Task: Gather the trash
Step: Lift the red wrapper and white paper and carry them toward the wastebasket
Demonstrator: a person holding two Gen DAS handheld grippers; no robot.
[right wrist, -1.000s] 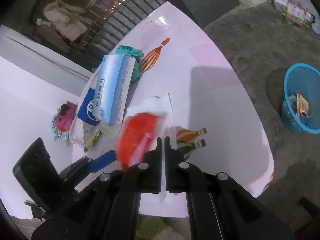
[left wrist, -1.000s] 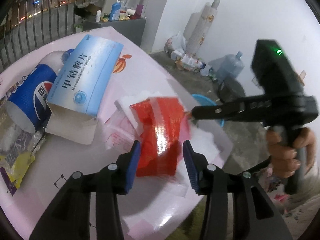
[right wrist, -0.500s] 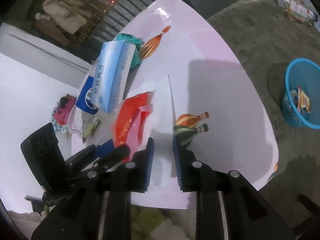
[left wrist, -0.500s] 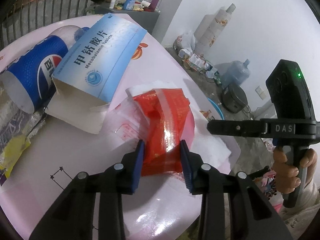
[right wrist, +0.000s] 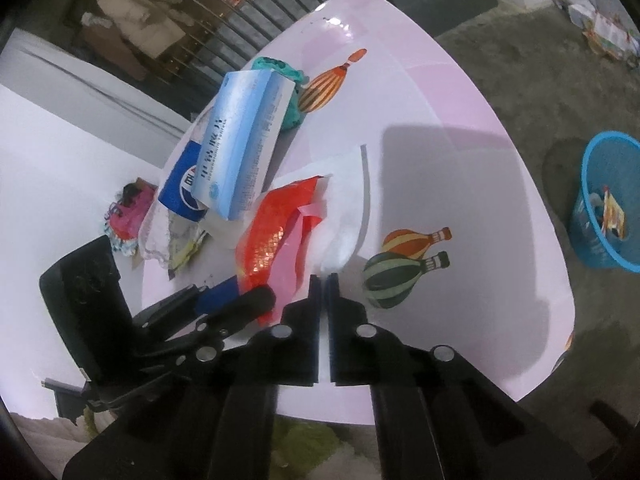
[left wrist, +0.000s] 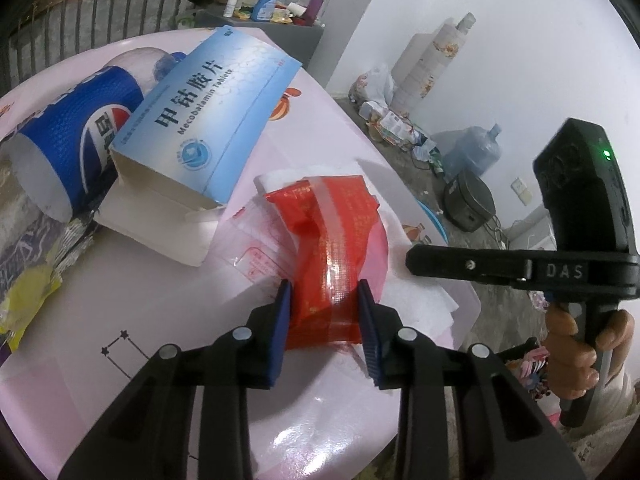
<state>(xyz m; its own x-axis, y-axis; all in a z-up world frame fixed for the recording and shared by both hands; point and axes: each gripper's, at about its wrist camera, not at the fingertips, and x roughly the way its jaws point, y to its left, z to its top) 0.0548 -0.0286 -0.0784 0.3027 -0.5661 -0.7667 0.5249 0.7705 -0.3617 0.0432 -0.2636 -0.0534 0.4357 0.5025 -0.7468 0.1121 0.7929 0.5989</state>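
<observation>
On the pink table (left wrist: 160,320) a red plastic wrapper (left wrist: 332,232) lies on a white tissue (left wrist: 416,300). My left gripper (left wrist: 324,300) has its blue pads against the wrapper's near end on both sides, and the jaws are closing. In the right wrist view the wrapper (right wrist: 276,220) lies left of the tissue (right wrist: 348,200). The tissue rises in a fold to my right gripper (right wrist: 323,278), whose jaws are shut on its near corner. In the left wrist view the right gripper (left wrist: 410,258) comes in from the right, held by a hand (left wrist: 576,344).
A blue medicine box (left wrist: 208,120) leans on a blue Pepsi cup (left wrist: 72,140) at the left, with yellow wrappers (left wrist: 24,300) beside them. A teal crumpled piece (right wrist: 288,76) lies behind the box. A blue basket (right wrist: 600,208) with trash stands on the floor right of the table.
The left jaws have drawn in onto the red wrapper. The right jaws opened over the tissue, then shut on its corner.
</observation>
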